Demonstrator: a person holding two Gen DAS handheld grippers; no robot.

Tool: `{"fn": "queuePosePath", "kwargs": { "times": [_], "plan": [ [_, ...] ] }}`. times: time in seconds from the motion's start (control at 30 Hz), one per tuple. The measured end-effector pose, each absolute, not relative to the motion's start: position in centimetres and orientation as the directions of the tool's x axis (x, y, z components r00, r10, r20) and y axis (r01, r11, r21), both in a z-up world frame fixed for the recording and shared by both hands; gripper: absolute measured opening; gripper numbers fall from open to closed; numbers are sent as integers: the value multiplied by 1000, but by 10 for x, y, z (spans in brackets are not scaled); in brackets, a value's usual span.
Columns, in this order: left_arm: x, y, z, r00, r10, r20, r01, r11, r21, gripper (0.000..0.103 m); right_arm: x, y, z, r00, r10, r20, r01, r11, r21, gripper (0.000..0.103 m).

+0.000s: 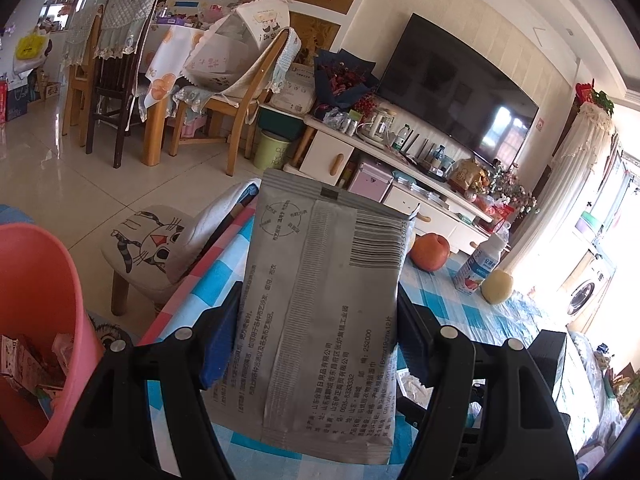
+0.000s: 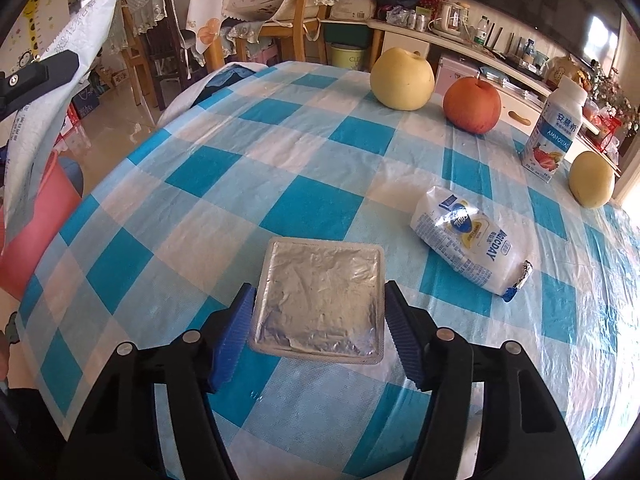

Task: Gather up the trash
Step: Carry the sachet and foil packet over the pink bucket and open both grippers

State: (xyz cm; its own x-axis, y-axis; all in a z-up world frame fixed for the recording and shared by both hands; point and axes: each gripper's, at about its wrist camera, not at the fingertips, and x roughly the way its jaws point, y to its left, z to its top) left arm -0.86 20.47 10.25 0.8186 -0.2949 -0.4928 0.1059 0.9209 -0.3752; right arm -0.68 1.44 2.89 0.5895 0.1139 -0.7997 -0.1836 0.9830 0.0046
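My left gripper (image 1: 318, 320) is shut on a grey wet-wipes packet (image 1: 320, 300) and holds it upright above the table edge, next to a pink bin (image 1: 36, 320) with wrappers in it at the lower left. In the right wrist view the packet (image 2: 48, 120) and the left gripper's finger (image 2: 40, 72) show at the far left, above the pink bin (image 2: 40, 220). My right gripper (image 2: 320, 308) stands with its blue pads on either side of a square foil-lidded tub (image 2: 320, 300) on the checked tablecloth (image 2: 240, 160). A white milk pouch (image 2: 468, 236) lies to the right.
Two yellow pears (image 2: 402, 78) (image 2: 591, 180), a red apple (image 2: 472, 104) and a yoghurt bottle (image 2: 556, 128) stand at the table's far side. A cat-print stool (image 1: 148, 252) stands beside the table. Chairs, a TV and a cabinet lie beyond.
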Motion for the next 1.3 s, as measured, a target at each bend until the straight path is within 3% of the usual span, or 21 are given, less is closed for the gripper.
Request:
{"fn": "queuePosePath", "kwargs": {
  "times": [0.43,0.73,0.97,1.07,1.2,1.3],
  "plan": [
    [-29,284,123,865,-131,-485,-82,915,-394,70,-12,97,113,639,344,-689,-363,923,124,65],
    [-47,383,113,821,93,-564,-372,836,-404,70,-12,218,149,560,520,-645,-574,805,150,65],
    [-51,436,86,746,147,-650,-510,754,-415,73,-10,300,140,487,575,-657,-669,730,143,66],
    [-54,455,75,724,144,-674,-554,703,-445,77,-4,315,128,470,565,-678,-665,732,148,68],
    [-55,458,76,729,156,-666,-554,706,-442,82,-4,311,120,479,566,-671,-643,747,171,82],
    [-54,457,78,732,170,-660,-548,723,-421,82,-11,299,120,510,548,-663,-612,773,169,85]
  ]
}}
